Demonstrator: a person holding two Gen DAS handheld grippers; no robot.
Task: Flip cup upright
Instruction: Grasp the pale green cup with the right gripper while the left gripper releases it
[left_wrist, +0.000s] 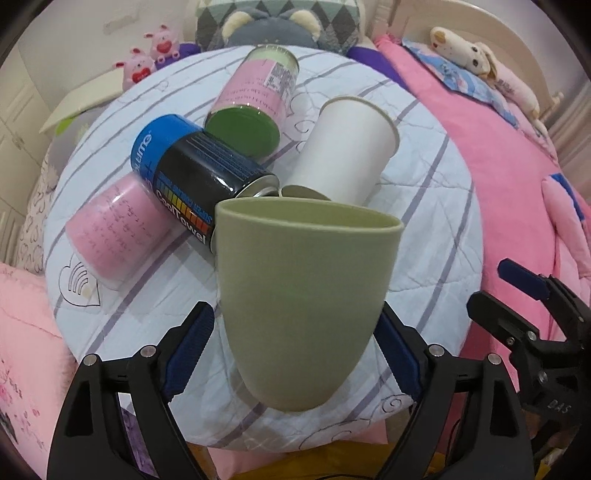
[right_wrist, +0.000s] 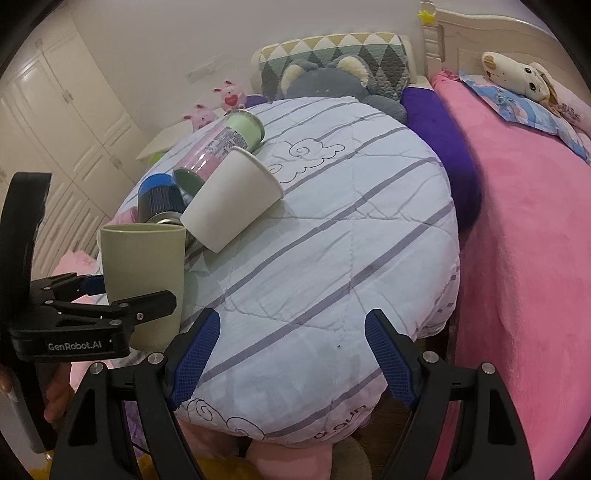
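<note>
A pale green cup (left_wrist: 303, 295) stands rim up between the fingers of my left gripper (left_wrist: 295, 354), whose blue pads press its lower sides; its base is at the near edge of the quilted round surface (left_wrist: 436, 236). In the right wrist view the same cup (right_wrist: 144, 269) is upright at the left, held by the left gripper (right_wrist: 125, 299). A white paper cup (left_wrist: 347, 147) lies on its side behind it, also in the right wrist view (right_wrist: 232, 199). My right gripper (right_wrist: 291, 358) is open and empty over the quilt's near part (right_wrist: 332, 258).
A blue-and-black can (left_wrist: 192, 177), a pink-and-green can (left_wrist: 255, 99) and a pink cup (left_wrist: 114, 229) lie on the quilt beside the white cup. Plush toys (right_wrist: 325, 81) sit behind. A pink blanket (right_wrist: 524, 240) covers the bed at right. White cupboards (right_wrist: 62, 122) stand at left.
</note>
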